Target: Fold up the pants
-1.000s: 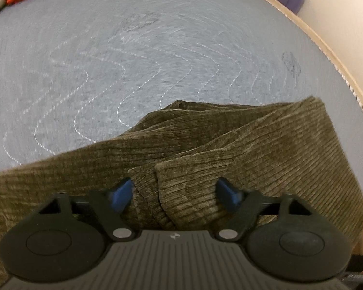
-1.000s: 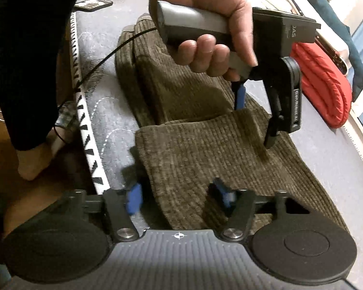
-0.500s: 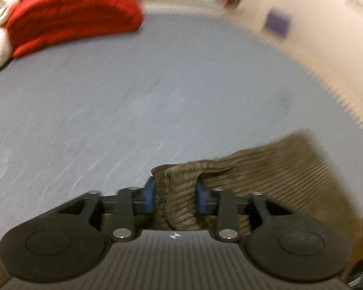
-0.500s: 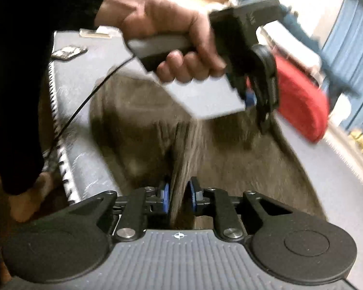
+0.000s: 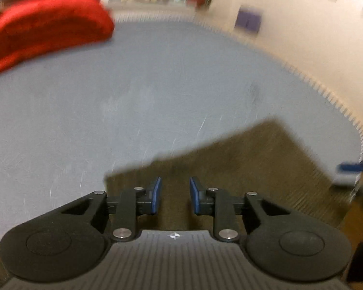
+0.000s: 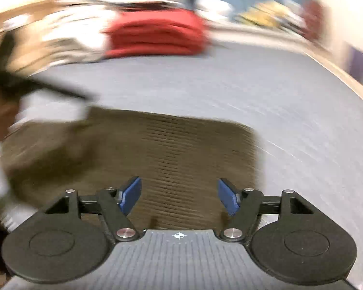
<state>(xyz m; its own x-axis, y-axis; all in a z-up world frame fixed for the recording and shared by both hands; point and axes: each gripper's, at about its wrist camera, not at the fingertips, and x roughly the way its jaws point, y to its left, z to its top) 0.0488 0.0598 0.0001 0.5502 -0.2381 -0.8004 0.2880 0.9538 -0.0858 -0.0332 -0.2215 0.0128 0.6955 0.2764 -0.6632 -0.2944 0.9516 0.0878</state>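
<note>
Left wrist view gives me a blurred look over the grey bed [image 5: 157,91], with the brown corduroy pants [image 5: 242,169] lying folded on it near the bed's close edge, their far corner pointing up toward the right. My left gripper [image 5: 174,194] hangs just over the near part of the cloth with its blue pads [image 5: 155,195] parted and nothing between them, so it is released; I cannot tell whether the pads touch the fabric. At the right edge of this view I catch a smear of blue and black [image 5: 351,169] that I cannot make out clearly. A red folded bundle [image 5: 48,29] sits well apart at the far left of the bed, and a purple patch [image 5: 249,20] shows on the pale wall behind. From the right wrist view, the pants [image 6: 138,154] form a flat, roughly rectangular block on the bed [image 6: 290,125], ribs running across, with their right edge squared off. My right gripper [image 6: 179,195] is spread wide above the near edge of the cloth, its blue pads [image 6: 130,194] well apart and holding nothing. A dark blurred shape [image 6: 19,82] crosses the left of this view over the far left corner of the pants. The red bundle [image 6: 157,32] lies far behind, beside some white bedding [image 6: 67,36].
</note>
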